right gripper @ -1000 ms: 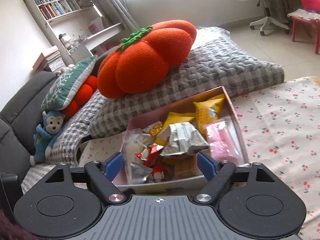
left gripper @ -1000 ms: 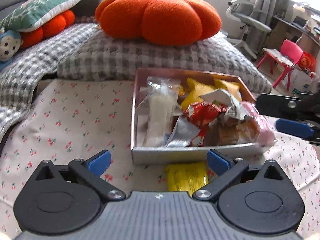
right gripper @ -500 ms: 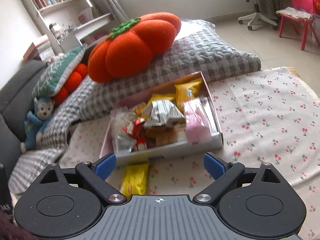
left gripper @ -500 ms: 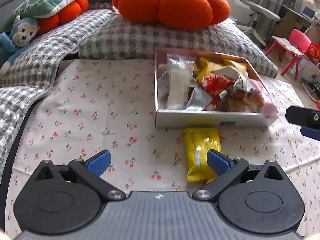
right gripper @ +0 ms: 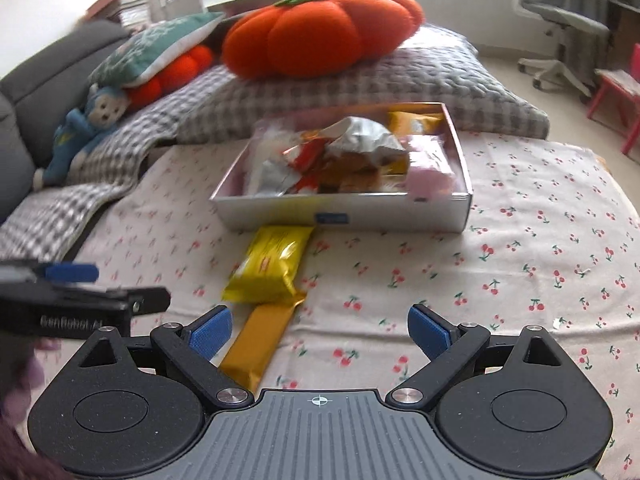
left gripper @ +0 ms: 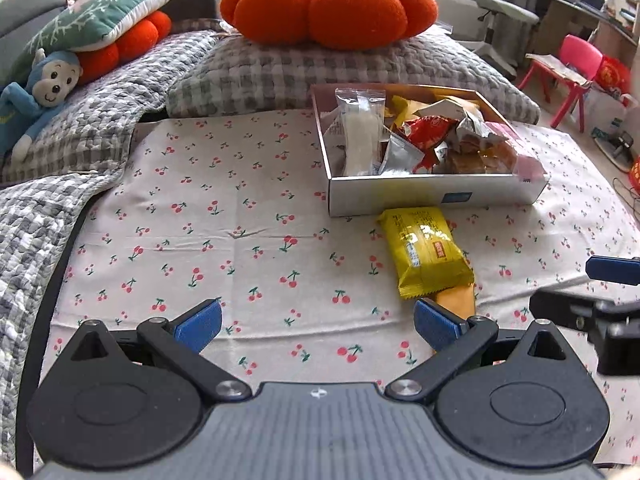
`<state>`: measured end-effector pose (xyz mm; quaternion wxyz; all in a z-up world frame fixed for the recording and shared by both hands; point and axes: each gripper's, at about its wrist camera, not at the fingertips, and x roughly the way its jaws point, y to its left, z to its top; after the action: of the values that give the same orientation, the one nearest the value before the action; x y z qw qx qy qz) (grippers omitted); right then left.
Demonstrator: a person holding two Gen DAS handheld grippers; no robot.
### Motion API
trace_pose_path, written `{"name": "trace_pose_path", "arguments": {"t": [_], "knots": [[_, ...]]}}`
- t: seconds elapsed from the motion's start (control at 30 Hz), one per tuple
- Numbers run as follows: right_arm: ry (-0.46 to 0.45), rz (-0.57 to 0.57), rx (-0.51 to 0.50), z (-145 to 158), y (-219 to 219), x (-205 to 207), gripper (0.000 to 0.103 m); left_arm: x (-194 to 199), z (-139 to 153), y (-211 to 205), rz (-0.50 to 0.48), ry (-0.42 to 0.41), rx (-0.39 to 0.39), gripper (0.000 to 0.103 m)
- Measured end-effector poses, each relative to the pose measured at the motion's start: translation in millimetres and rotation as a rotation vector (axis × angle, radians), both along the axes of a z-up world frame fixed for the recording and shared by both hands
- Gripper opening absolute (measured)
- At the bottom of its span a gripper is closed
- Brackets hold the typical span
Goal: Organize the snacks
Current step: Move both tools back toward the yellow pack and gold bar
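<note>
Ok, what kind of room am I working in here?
Probably a home living room or study: a grey sofa with a pumpkin cushion, an office chair and a child's pink chair.

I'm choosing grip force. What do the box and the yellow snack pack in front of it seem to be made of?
The box looks like thin cardboard with a matte silvery-white finish: flat walls, crisp folded corners. The yellow snack pack looks like glossy plastic film: glare highlights, wrinkles, crimped end seams.

I see open cloth [left gripper: 240,240] along the left edge; the box [left gripper: 432,196] and pillow [left gripper: 320,76] block the far edge.
</note>
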<state>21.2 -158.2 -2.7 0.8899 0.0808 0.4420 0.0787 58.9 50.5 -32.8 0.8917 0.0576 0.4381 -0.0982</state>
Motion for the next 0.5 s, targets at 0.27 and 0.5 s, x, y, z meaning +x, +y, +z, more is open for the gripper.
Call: {"name": "trace_pose_path", "arguments": {"t": [0.27,0.5], "knots": [[-0.030,0.060,-0.035,-7,21,-13,0.096,-6,-2,4,-0.014,0.014,-0.011,0.103],[-0.011,0.113,-0.056,-23,48,-7,0.096,-6,-7,11,-0.004,0.026,0.015,0.103]]}}
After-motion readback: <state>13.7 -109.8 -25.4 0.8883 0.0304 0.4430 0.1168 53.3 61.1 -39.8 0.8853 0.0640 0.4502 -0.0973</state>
